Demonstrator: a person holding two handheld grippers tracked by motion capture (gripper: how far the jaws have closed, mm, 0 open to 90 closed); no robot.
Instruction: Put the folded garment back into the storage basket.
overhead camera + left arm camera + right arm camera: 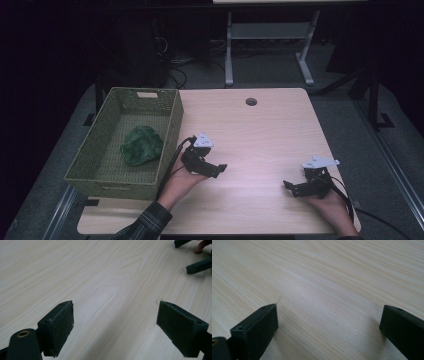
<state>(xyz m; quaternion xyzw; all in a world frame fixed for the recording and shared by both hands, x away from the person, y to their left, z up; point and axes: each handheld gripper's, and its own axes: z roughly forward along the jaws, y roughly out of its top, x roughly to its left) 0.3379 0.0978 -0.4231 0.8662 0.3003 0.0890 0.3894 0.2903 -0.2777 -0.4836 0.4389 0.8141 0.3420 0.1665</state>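
Two grippers rest low over the pale wood worktop [260, 125], each held in one of the person's hands. The left gripper [212, 170] sits just beside the right wall of the green woven basket [170, 145], pointing toward the middle of the worktop; in the left gripper view its jaws stand wide apart with bare wood between them and nothing held. The right gripper [292, 187] lies near the front right of the worktop, well apart from the basket, pointing left; its jaws are likewise spread wide and hold nothing. Its jaw tips show at the top right of the left gripper view.

What the work appears to concern is the green crumpled cloth [142, 145], which lies on the floor of the basket, toward its middle and touching neither gripper. It looks soft and will likely bunch under a grip.

If the cloth is to be reached, the left gripper is the nearer one. It would do well to rise over the basket wall first, come down on a raised fold, and close on plenty of fabric without catching the weave. The right gripper should keep out of the way.

No brand, label or readable writing shows on the basket, the cloth or the grippers.
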